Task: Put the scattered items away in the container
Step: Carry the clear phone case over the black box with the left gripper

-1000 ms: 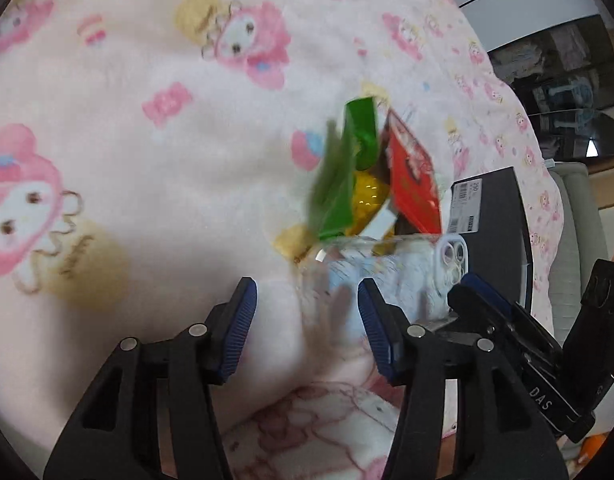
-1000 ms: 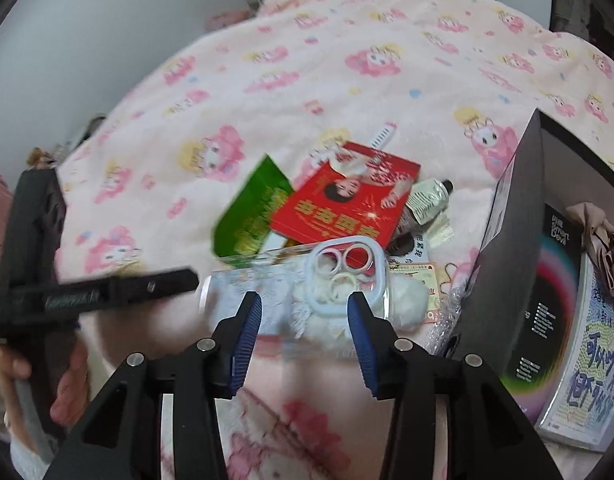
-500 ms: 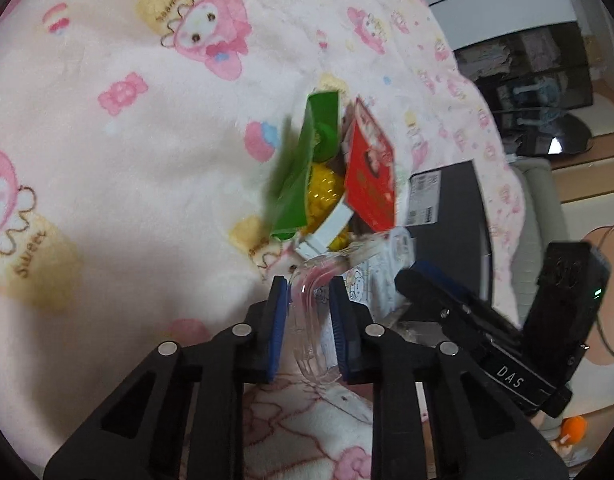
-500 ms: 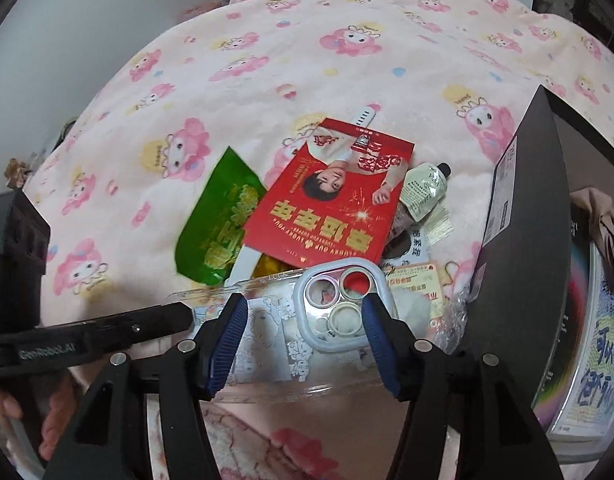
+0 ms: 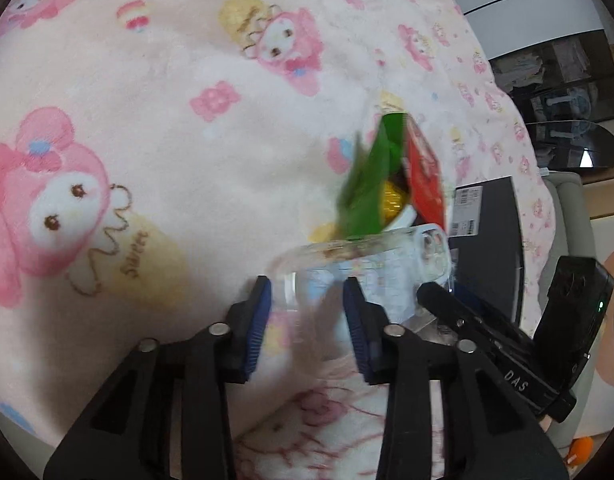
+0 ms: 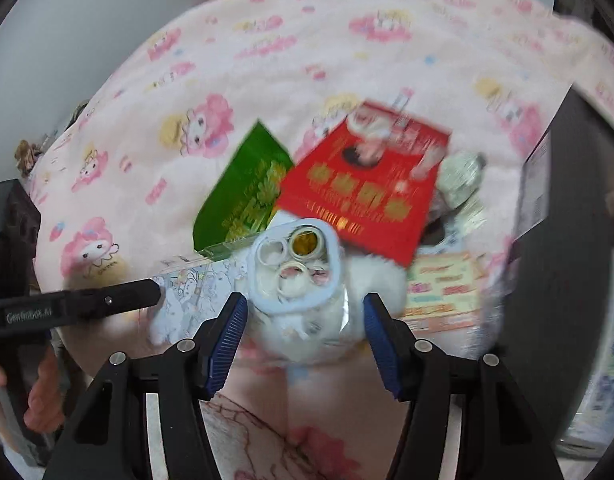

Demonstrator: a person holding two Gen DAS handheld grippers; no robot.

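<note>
A clear phone case [image 5: 367,264] with a pale camera ring [image 6: 295,268] lies across the pink cartoon blanket [image 5: 167,140]. My left gripper [image 5: 307,316] has the case's plain end between its blue pads; its jaws are opening and the pads stand off the case. My right gripper [image 6: 303,324] straddles the camera end, jaws closing, with no clear pad contact in the blurred view. The right gripper [image 5: 447,300] also shows at the case's far end in the left wrist view. The black box [image 6: 567,240] stands at the right.
Behind the case lie a green packet [image 6: 243,196], a red envelope [image 6: 363,188], a small crumpled tube [image 6: 461,180] and a printed card [image 6: 443,292]. A person's hand [image 6: 39,400] holds the left gripper [image 6: 79,308]. Shelves and a dark fan [image 5: 567,148] stand beyond the bed.
The left gripper clamped the case's plain end half a second ago and has since spread its jaws. The right gripper sank closer over the camera end with wider jaws.
</note>
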